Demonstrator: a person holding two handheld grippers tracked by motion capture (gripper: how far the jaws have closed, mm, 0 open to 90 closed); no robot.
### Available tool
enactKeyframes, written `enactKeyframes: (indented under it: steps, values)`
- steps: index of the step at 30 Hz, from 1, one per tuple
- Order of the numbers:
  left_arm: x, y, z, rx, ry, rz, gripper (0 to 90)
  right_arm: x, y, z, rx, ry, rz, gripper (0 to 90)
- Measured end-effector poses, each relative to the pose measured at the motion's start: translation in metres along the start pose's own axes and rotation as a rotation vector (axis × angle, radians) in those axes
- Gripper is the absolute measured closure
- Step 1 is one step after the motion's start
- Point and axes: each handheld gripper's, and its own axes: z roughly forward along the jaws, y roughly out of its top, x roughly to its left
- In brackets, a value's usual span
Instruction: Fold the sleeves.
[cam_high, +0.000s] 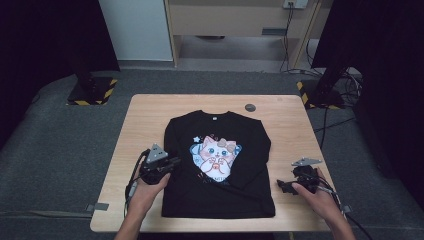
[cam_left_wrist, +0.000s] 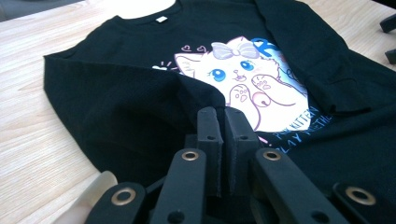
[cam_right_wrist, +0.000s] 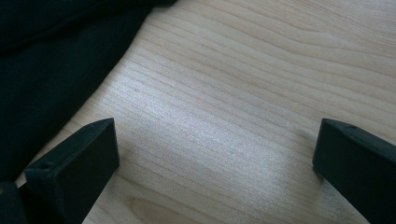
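Left gripper (cam_left_wrist: 219, 121) has its jaws squeezed tight on a fold of the black shirt (cam_high: 220, 155), pinching its sleeve over the cat picture (cam_high: 216, 152). That shirt lies flat in the middle of the wooden table (cam_high: 145, 120). Right gripper (cam_high: 287, 186) rests just beside the shirt's edge with its jaws wide apart, holding nothing.

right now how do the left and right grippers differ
The left gripper is shut, pinching a fold of the black shirt; the right gripper is open and holds nothing. The left sits over the shirt's sleeve side; the right rests over bare table beside the shirt's edge. Both are black, two-jawed and hand-held.
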Motion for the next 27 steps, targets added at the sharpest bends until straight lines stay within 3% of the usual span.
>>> enactKeyframes:
  steps: [27]
  values:
    - [-0.019, -0.003, 0.042, 0.051, -0.058, -0.001, 86.1, 0.0, -0.002, -0.001, -0.011, 0.001, -0.004, 0.4]
